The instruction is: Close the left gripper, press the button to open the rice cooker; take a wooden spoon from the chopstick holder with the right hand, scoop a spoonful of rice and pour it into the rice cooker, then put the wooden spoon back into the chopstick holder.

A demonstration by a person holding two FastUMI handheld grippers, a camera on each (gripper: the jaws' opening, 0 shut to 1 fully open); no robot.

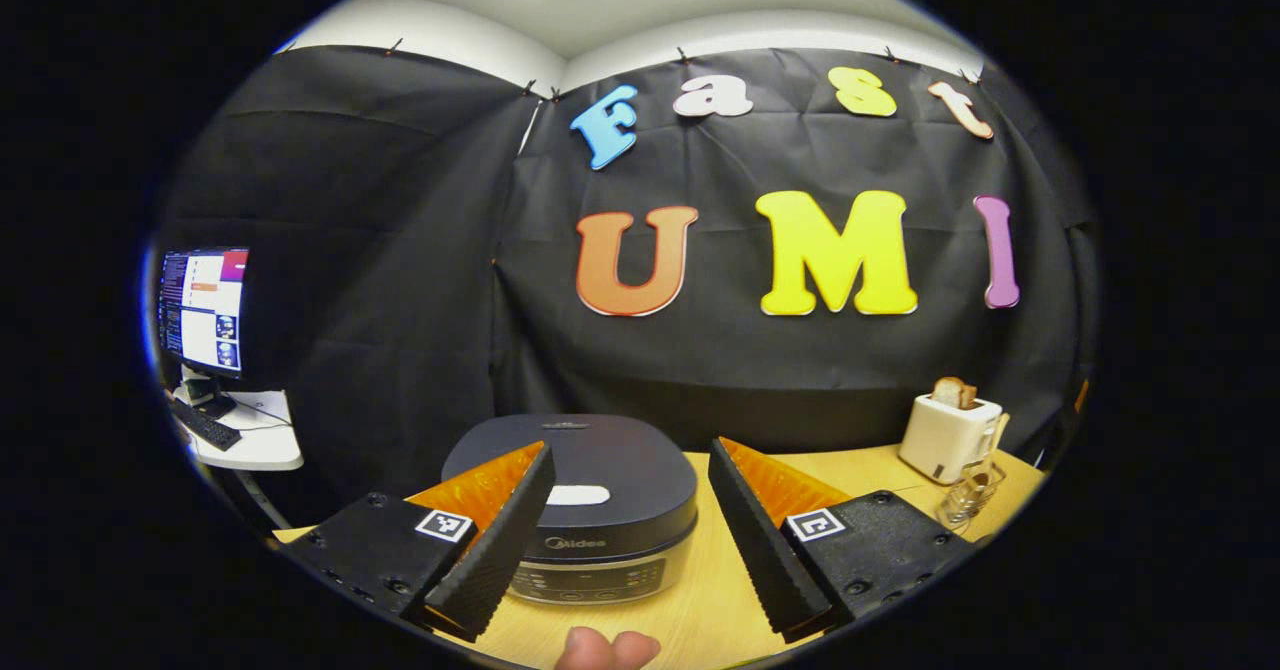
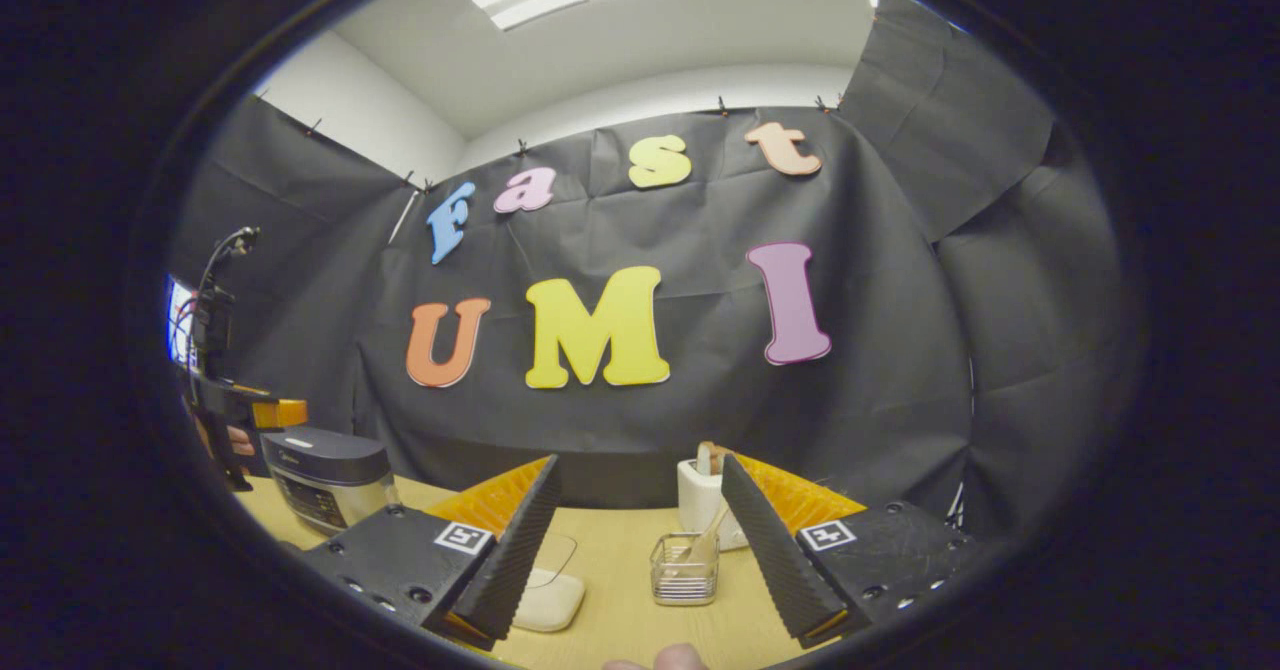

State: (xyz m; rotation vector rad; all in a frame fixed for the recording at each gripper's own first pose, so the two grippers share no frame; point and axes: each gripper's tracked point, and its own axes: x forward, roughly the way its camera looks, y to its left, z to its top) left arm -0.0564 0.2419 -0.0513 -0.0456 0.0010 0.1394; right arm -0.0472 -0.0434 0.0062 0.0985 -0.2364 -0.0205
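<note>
- The left gripper [image 1: 625, 540] hangs open, its fingers spread wide to either side of the rice cooker [image 1: 575, 505], which stands straight ahead on the table [image 1: 700, 590] with the lid down.
- The button [image 1: 578, 495] lies on the lid top, between the fingers and a little forward, so I judge the fingers must come together first, then go down onto it.
- The right gripper [image 2: 640, 550] is also open; the chopstick holder [image 2: 684, 568] with the spoon [image 2: 705, 540] stands just ahead of it.
</note>
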